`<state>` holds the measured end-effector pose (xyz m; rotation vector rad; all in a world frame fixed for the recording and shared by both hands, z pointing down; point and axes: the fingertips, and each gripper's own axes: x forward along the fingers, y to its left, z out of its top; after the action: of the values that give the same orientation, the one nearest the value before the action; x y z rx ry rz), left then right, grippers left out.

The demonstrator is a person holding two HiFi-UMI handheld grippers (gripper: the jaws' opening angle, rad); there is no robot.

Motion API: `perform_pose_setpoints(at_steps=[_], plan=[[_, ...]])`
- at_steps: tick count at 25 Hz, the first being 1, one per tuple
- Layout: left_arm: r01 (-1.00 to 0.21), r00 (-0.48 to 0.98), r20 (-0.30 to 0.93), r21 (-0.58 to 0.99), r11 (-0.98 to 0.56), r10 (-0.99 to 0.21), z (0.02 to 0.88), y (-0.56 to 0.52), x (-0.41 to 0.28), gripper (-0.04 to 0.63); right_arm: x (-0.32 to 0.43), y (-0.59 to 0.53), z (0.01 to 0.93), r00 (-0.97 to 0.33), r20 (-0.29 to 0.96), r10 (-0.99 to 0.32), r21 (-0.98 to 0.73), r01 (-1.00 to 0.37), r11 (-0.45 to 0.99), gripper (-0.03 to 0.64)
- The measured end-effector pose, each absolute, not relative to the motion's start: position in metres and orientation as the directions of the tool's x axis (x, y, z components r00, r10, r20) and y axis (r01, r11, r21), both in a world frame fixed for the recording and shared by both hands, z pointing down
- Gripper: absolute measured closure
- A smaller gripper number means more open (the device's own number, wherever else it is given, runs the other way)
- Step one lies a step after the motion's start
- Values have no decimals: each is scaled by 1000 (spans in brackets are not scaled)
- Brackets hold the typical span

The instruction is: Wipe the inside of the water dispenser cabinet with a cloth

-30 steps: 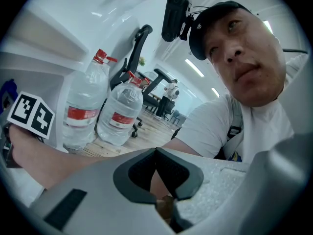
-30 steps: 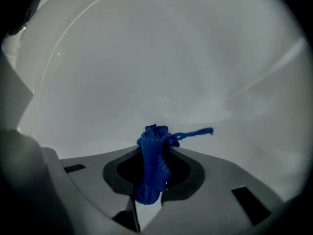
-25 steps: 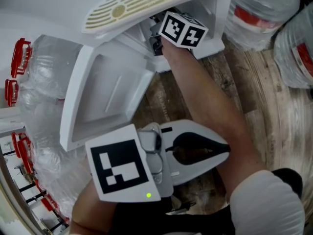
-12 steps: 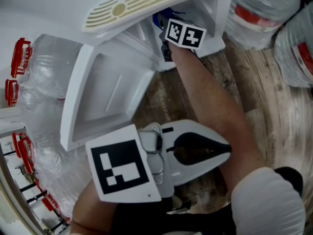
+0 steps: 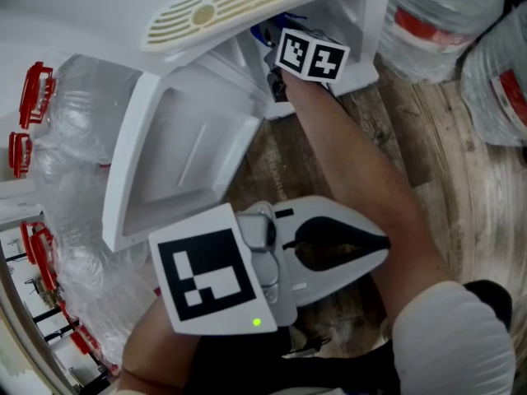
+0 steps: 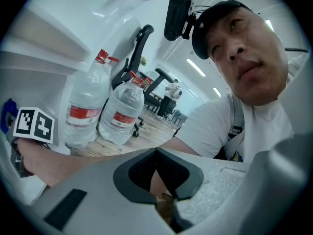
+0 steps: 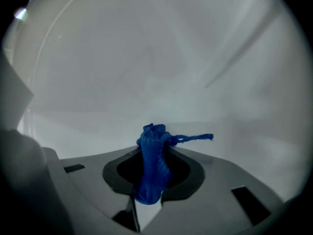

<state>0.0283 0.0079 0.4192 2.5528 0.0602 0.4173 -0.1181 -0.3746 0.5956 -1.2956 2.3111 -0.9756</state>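
Note:
My right gripper (image 7: 154, 148) is shut on a bunched blue cloth (image 7: 152, 163), with a loose thread sticking out to the right. It points at the pale inner wall (image 7: 146, 58) of the dispenser cabinet. In the head view its marker cube (image 5: 310, 56) sits at the cabinet opening, and a bit of the blue cloth (image 5: 265, 33) shows just left of it; the jaws are hidden inside. The white cabinet door (image 5: 189, 155) hangs open to the left. My left gripper (image 5: 380, 246) is held low near my body, shut and empty, away from the cabinet.
Large water bottles (image 5: 445, 23) with red labels stand on the wooden floor (image 5: 461, 188) to the right of the dispenser. A wrapped pack of bottles (image 5: 58, 163) with red handles lies to the left of the door. The dispenser's beige drip grille (image 5: 239, 2) overhangs the opening.
The right gripper has drawn slightly out and to the right at the cabinet mouth, and the blue cloth now shows beside its cube. The left gripper has drifted a little.

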Motion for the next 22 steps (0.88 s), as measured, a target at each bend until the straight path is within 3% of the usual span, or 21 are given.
perform_pose_setpoints(at_steps=[4, 8, 15, 22], plan=[[-40, 950, 283, 520, -853, 128, 418, 9, 28, 595, -142, -369, 547, -589, -95, -803, -645, -578, 500, 535], [-41, 949, 288, 518, -854, 129, 418, 12, 27, 595, -151, -371, 530, -597, -130, -792, -618, -576, 536, 535], [-30, 948, 286, 517, -856, 139, 418, 16, 29, 595, -143, -379, 563, -589, -36, -807, -595, -636, 491, 535], [-25, 948, 285, 514, -858, 143, 417, 19, 30, 595, -138, -374, 621, -586, 159, -794, -501, -741, 447, 534]])
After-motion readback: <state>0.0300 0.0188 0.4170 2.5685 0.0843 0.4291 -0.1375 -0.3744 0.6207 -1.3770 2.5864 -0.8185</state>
